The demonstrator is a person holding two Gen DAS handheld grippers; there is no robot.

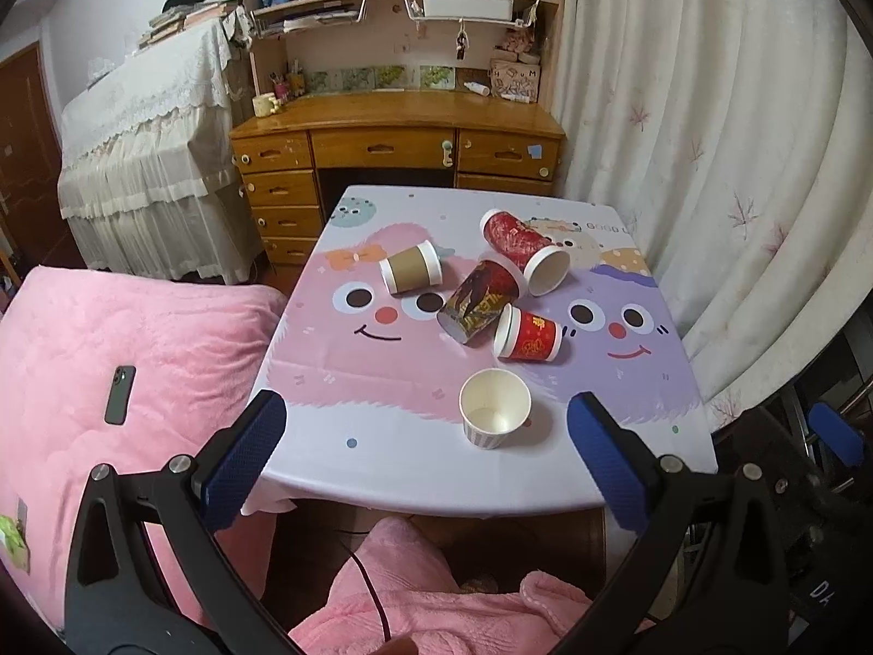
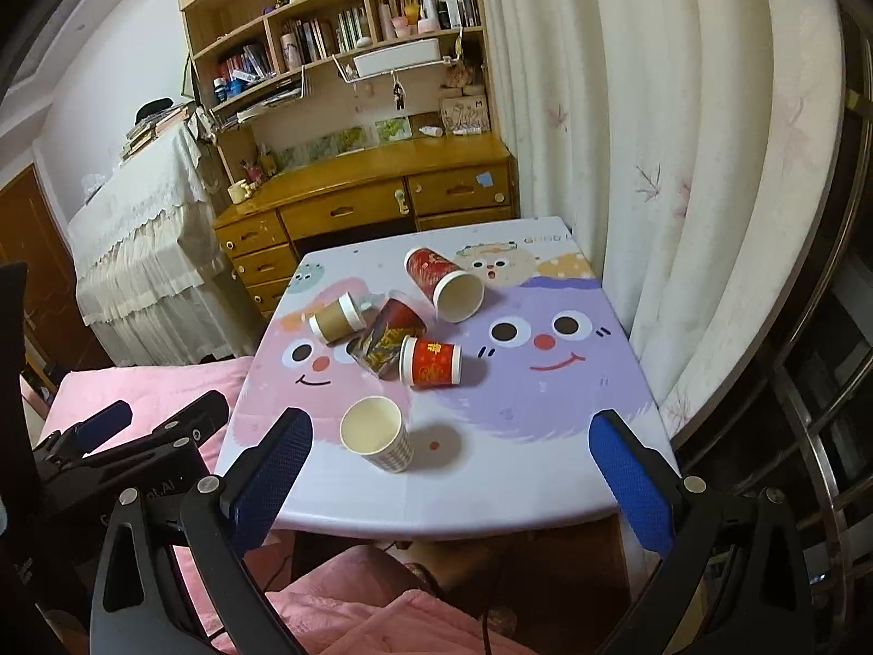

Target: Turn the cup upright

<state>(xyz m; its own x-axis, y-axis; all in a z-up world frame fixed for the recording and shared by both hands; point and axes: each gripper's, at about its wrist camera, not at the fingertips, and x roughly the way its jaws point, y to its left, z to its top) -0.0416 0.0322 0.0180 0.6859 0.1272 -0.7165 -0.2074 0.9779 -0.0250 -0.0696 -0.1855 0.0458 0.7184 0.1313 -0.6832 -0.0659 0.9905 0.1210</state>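
Note:
Several paper cups sit on a small table [image 1: 382,469] with a cartoon cloth. A white cup [image 1: 495,408] stands upright near the front edge; it also shows in the right wrist view [image 2: 376,434]. Lying on their sides behind it are a brown cup [image 1: 412,267], a dark patterned cup [image 1: 480,301], a small red cup [image 1: 528,334] and a large red cup [image 1: 524,252]. My left gripper [image 1: 425,456] is open and empty, held back in front of the table edge. My right gripper [image 2: 450,477] is open and empty, also short of the edge.
A pink bed [image 1: 109,349] with a phone [image 1: 119,394] lies left of the table. A wooden desk [image 1: 398,125] with shelves stands behind it. A white curtain [image 1: 709,164] hangs at the right. Pink fabric [image 1: 425,600] is below the grippers.

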